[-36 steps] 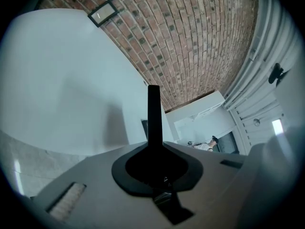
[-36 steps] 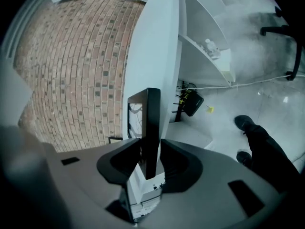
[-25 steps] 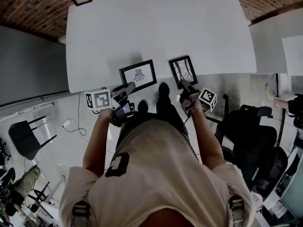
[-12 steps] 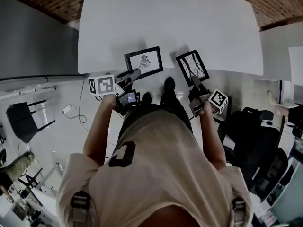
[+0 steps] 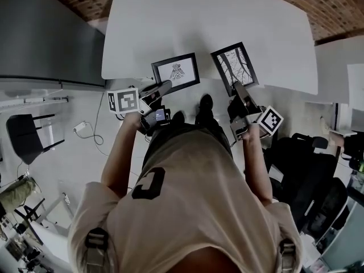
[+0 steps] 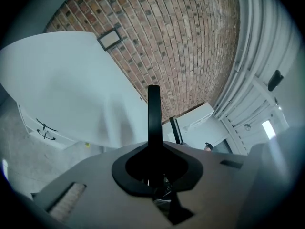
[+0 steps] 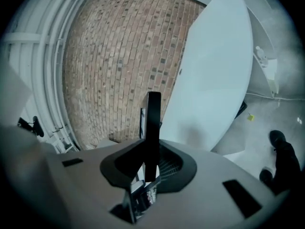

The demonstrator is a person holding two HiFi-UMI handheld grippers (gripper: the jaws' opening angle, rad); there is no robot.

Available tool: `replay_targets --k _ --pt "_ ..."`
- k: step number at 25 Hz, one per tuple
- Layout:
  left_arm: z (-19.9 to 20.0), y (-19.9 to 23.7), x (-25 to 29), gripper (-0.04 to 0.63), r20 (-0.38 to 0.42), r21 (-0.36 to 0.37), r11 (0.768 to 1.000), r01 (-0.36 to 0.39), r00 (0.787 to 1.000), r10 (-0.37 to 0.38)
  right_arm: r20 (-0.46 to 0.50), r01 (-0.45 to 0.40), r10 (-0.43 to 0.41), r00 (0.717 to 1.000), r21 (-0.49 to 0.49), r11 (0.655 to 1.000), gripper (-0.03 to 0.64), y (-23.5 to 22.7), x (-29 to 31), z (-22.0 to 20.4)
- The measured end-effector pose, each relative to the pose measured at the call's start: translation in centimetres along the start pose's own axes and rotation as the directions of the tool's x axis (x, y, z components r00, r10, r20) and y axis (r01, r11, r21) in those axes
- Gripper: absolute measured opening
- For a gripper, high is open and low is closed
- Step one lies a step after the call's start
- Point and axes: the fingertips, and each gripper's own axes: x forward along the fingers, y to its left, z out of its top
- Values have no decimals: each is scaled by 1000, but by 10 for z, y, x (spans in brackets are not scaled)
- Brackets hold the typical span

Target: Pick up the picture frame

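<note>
Two black picture frames are held over the near edge of the white table (image 5: 199, 16). The left picture frame (image 5: 177, 70) shows a small drawing, and my left gripper (image 5: 166, 86) is shut on its near left corner. It appears edge-on as a thin black bar (image 6: 153, 113) in the left gripper view. The right picture frame (image 5: 234, 66) shows a branch pattern. It is tilted and lifted higher, with my right gripper (image 5: 239, 89) shut on its near edge. It is also an edge-on black bar (image 7: 153, 123) in the right gripper view.
A brick wall (image 6: 181, 42) rises behind the table. A black chair (image 5: 25, 138) stands on the floor at the left, and an office chair (image 5: 307, 169) at the right. A cable (image 5: 85, 131) lies on the floor. The person's shoes (image 5: 206, 102) stand at the table's edge.
The right gripper has risen with its frame, which now looks larger and sits further over the table. The left gripper and its frame have shifted a little forward and up.
</note>
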Motion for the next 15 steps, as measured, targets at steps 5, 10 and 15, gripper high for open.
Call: replay_targets --k 5,10,15 --pt "-5 -12 -10 23 24 7 1000 26 999 -26 9 -60 60 998 -16 998 58 38 -5 -6" --pt "-19 -16 -14 23 42 -3 1000 15 999 -15 -14 -75 75 997 -41 996 58 57 -23 -12" --pt "-11 -18 -19 23 52 -9 1000 14 999 -14 0 -113 113 994 6 994 57 65 -14 -11"
